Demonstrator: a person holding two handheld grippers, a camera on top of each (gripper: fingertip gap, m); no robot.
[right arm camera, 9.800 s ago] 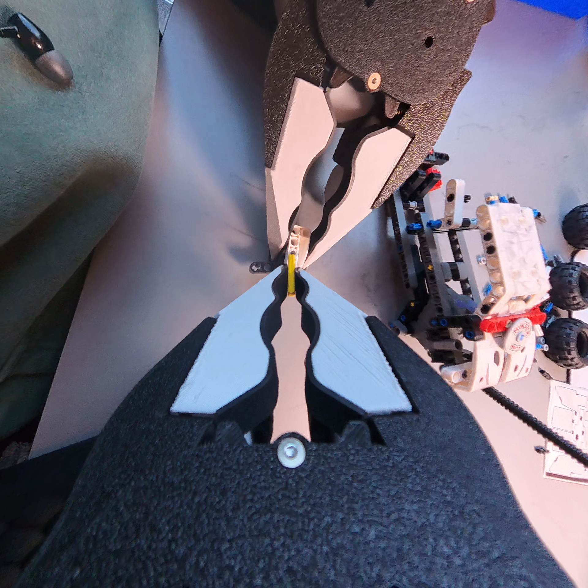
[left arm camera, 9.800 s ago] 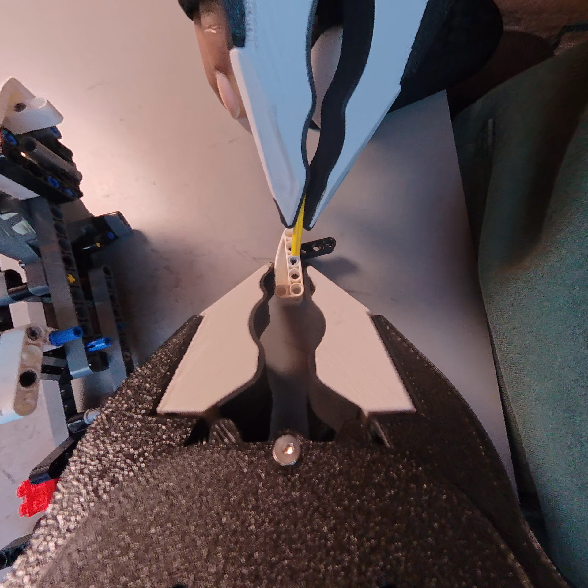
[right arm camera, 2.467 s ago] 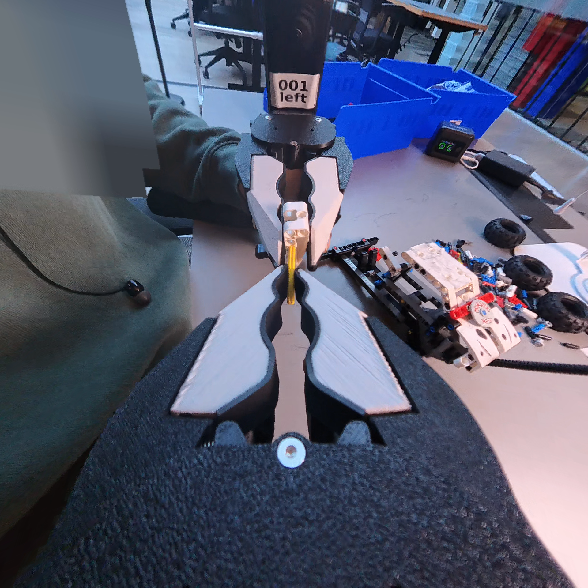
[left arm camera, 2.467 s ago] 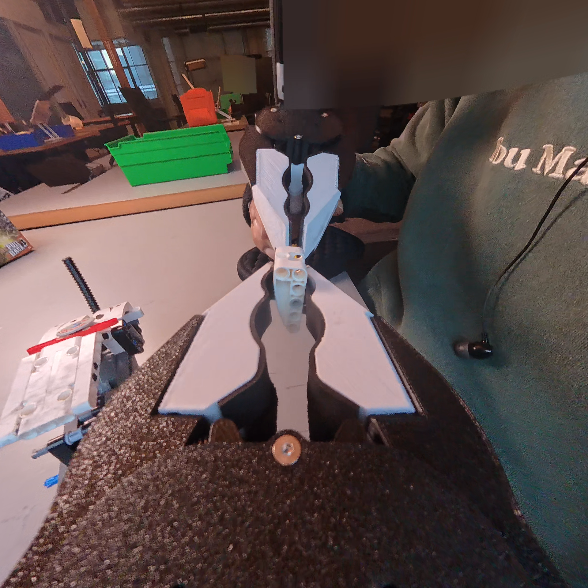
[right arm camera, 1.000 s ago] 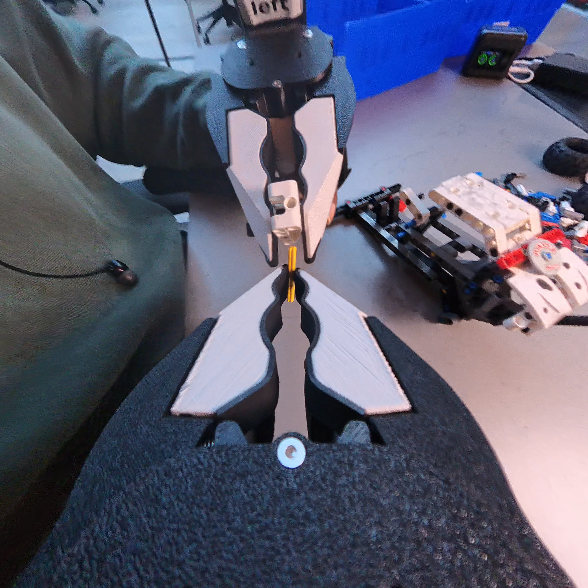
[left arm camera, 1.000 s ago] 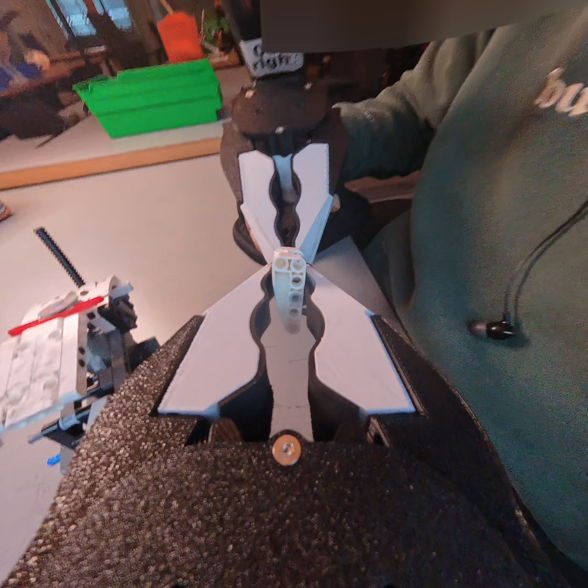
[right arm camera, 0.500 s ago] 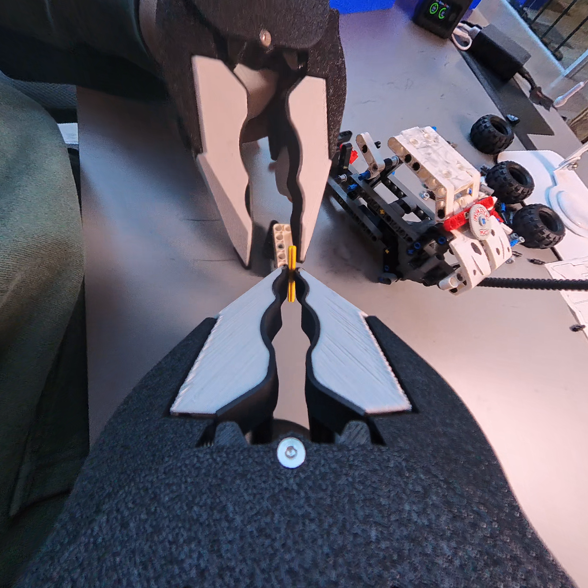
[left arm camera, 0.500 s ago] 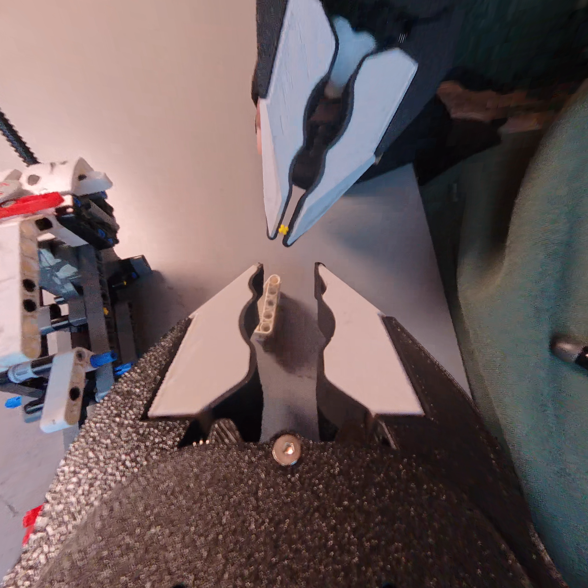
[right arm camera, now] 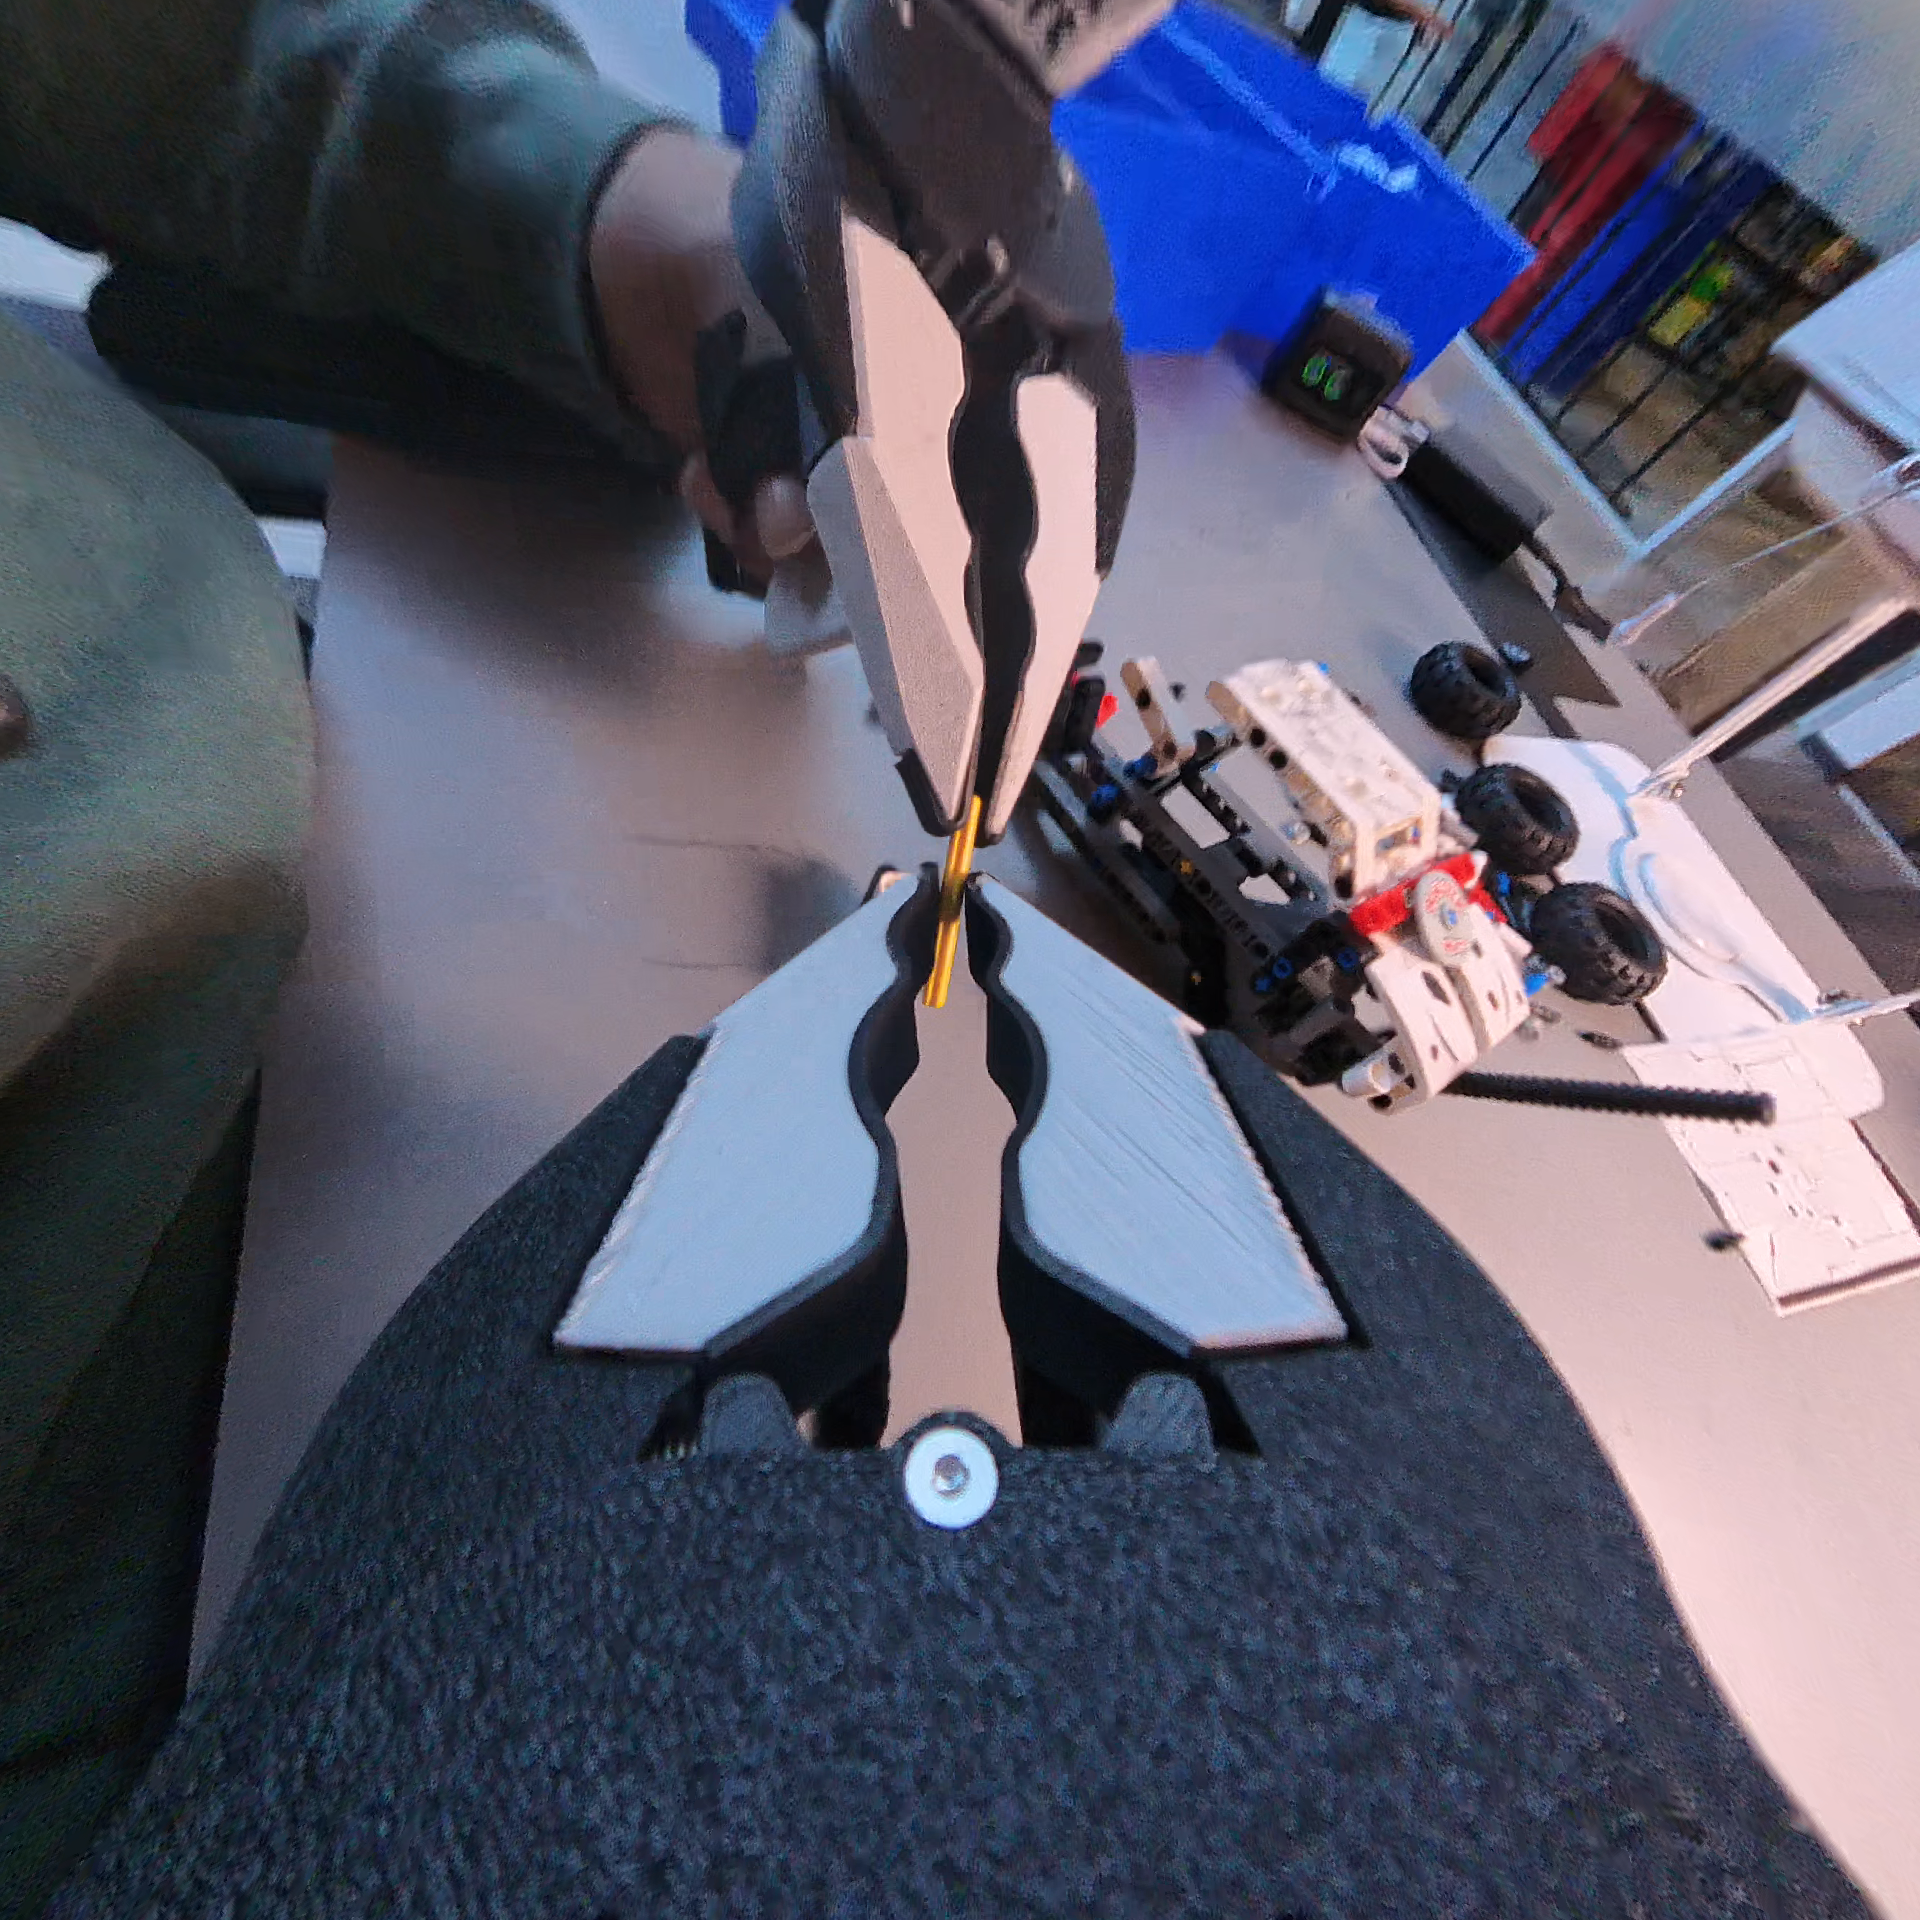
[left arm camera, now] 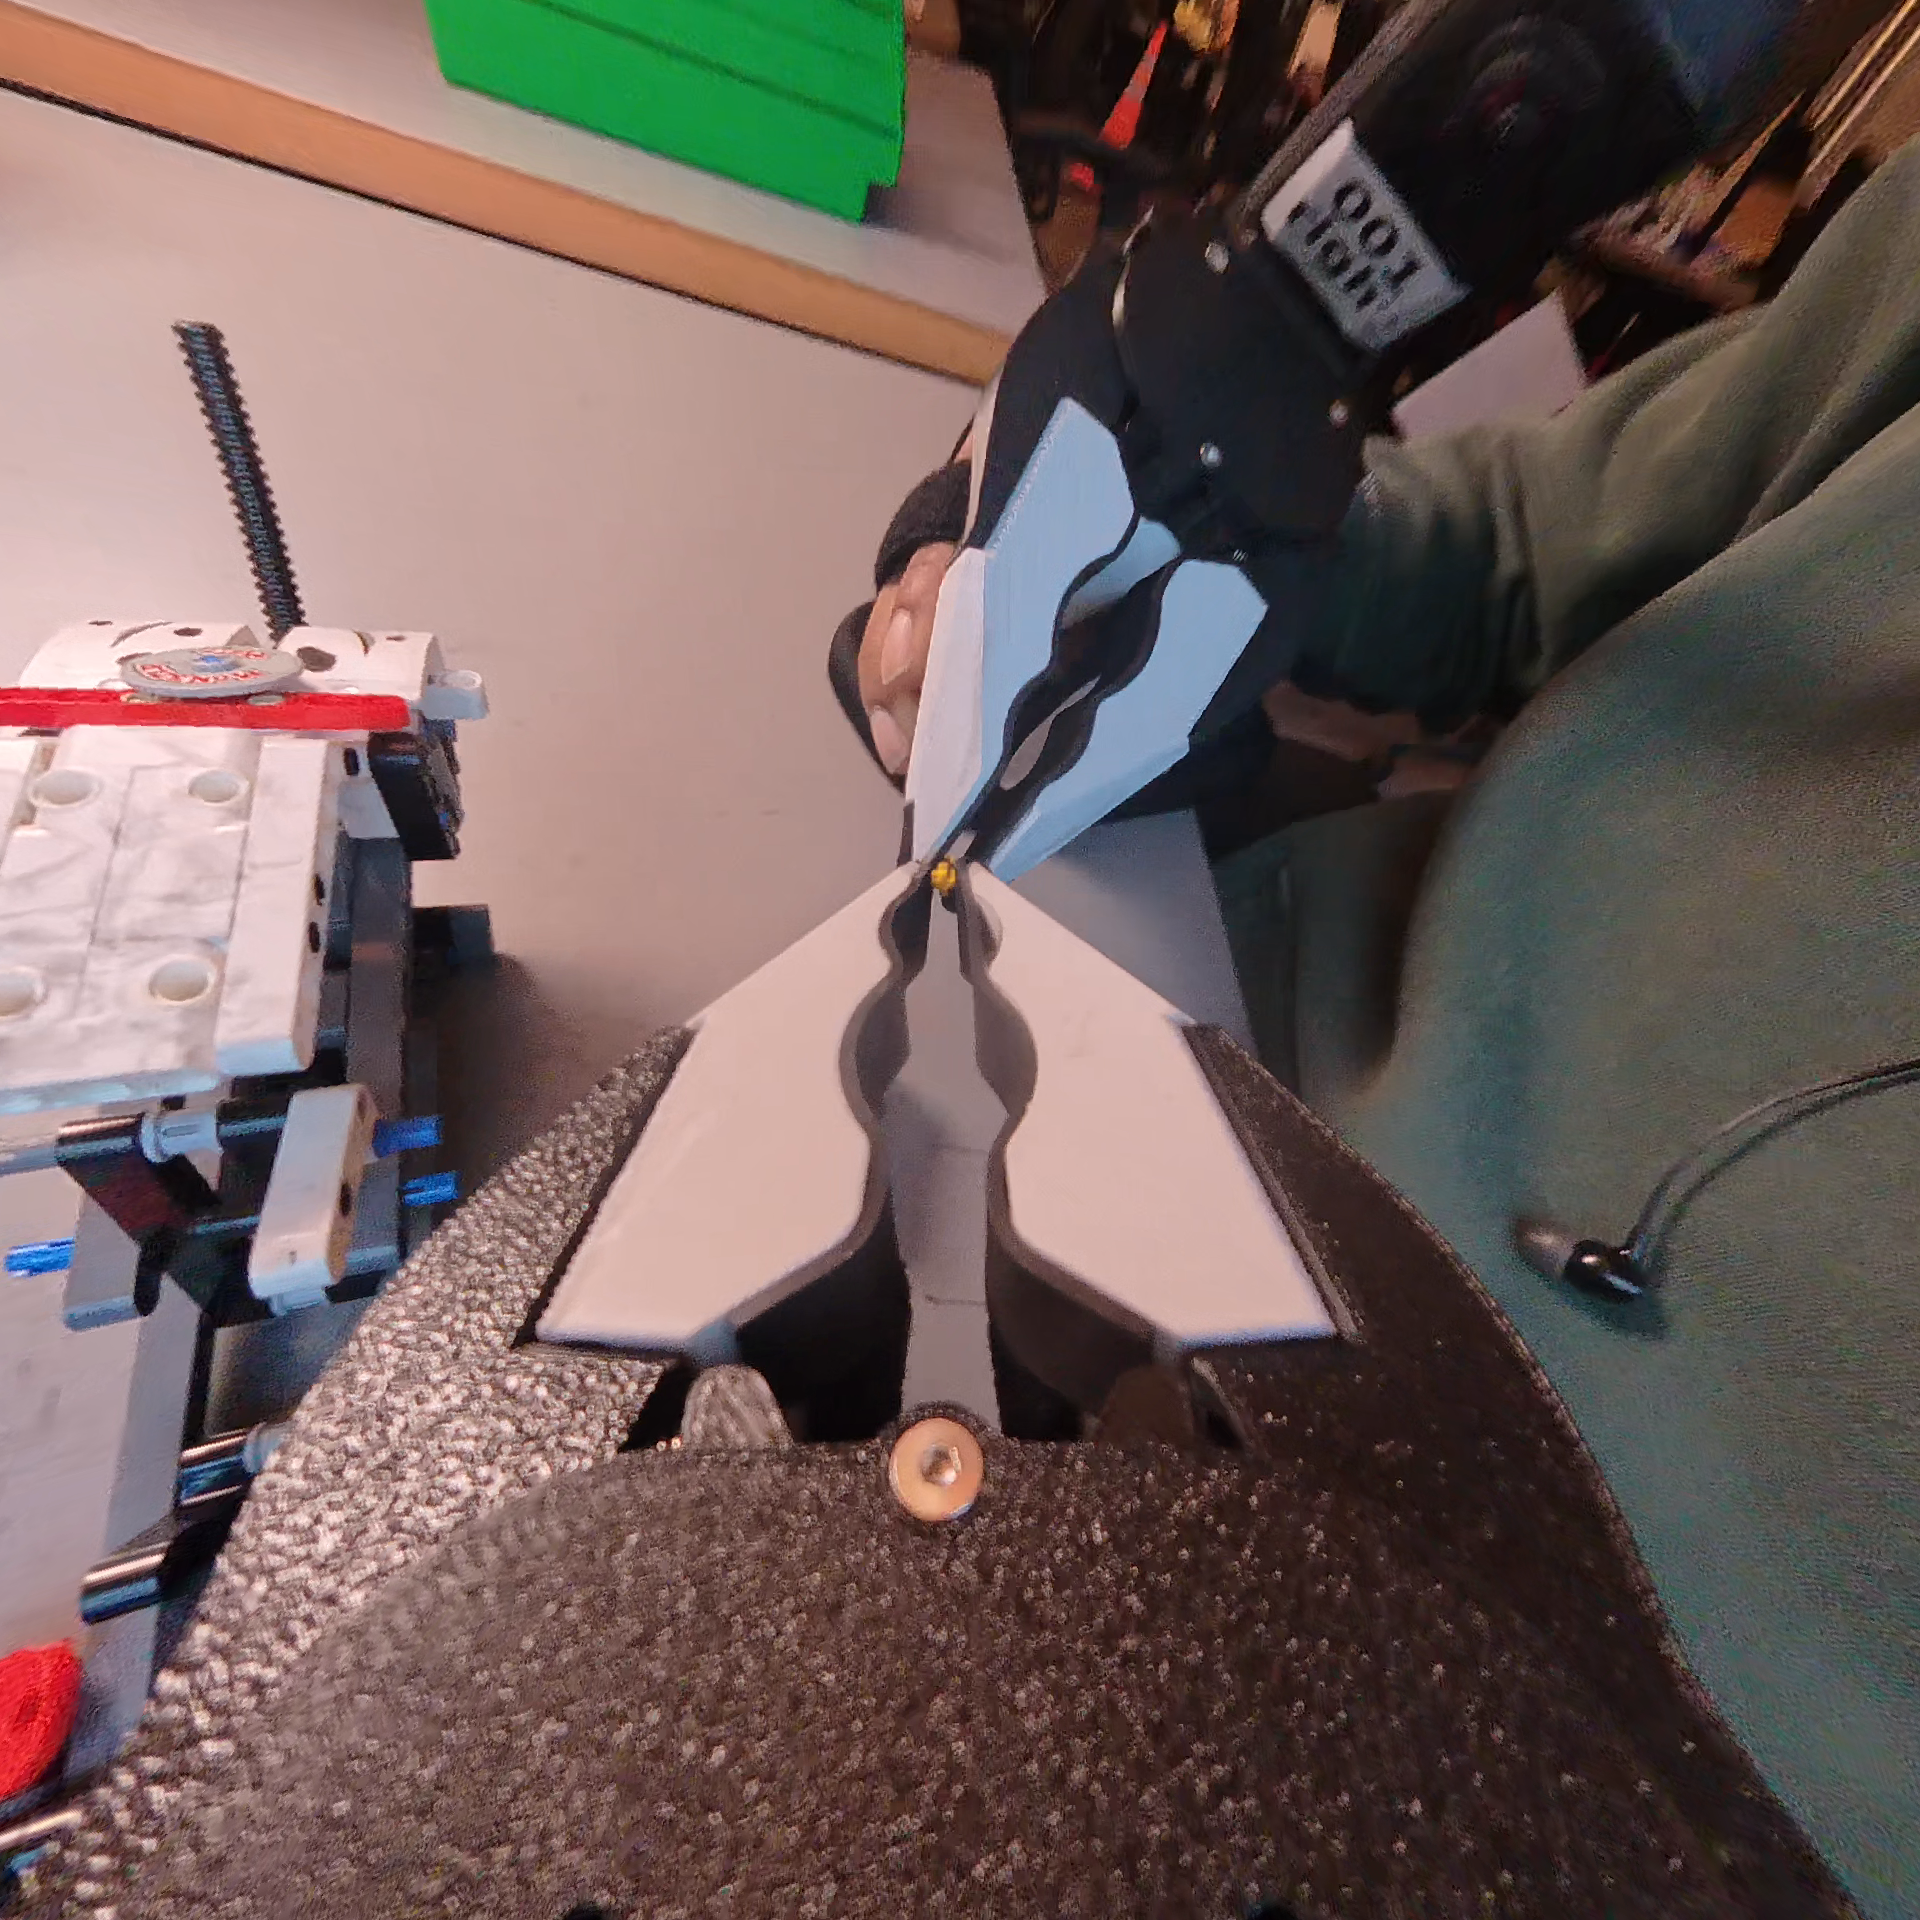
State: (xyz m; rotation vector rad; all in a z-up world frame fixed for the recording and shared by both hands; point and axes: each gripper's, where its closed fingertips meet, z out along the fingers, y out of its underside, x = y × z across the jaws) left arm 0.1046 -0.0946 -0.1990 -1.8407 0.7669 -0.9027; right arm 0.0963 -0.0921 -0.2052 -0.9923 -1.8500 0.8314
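Pinching a thin yellow rod between nearly closed fingertips, the right tool holds its lower stretch in the right wrist view; the rod runs up toward twelve o'clock, where the left tool also closes its tips on the upper end; both tools meet tip to tip above the grey bench. From the left wrist view the left tool shows fingers drawn almost together, the rod's yellow end just at their tips, touching the right tool at twelve o'clock. A partly built toy truck stands at two o'clock; loose black tyres and blue bins lie farther off.
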